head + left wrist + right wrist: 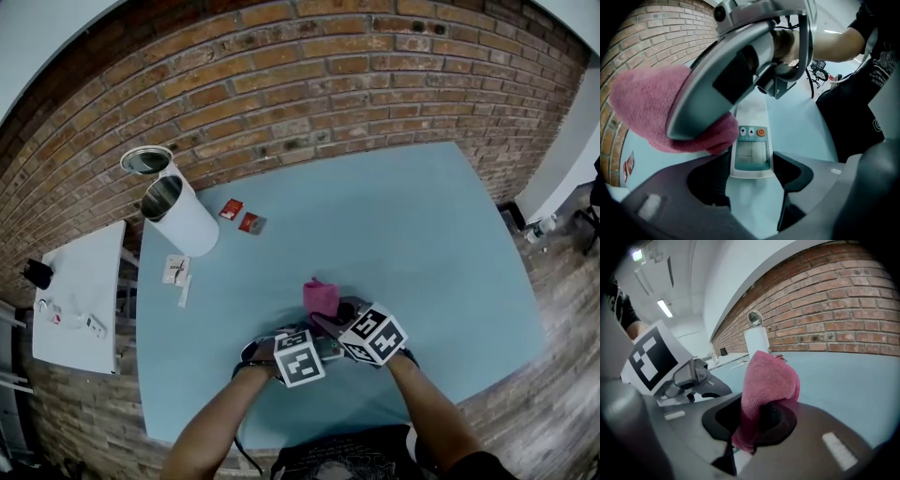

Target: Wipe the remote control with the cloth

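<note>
Holding the remote control point(751, 145) flat and face up on the pale blue desk point(403, 234), toward its near edge: my left tongs point(751, 180) are pinching it across its width, one dark pad on each long side, at the end that carries the display. Its long axis is running straight away from these tongs, along the line they are pointing. The display is lying nearest, the two arrow keys and the orange key just beyond it, and the far end is passing under my right tongs point(757, 420). My right tongs are pressing together on a folded pink cloth point(766, 380), which is standing up out of the pads. In the left gripper view the cloth's bulk is lying to the remote control's left, overlapping its edge beside the arrow keys.
</note>
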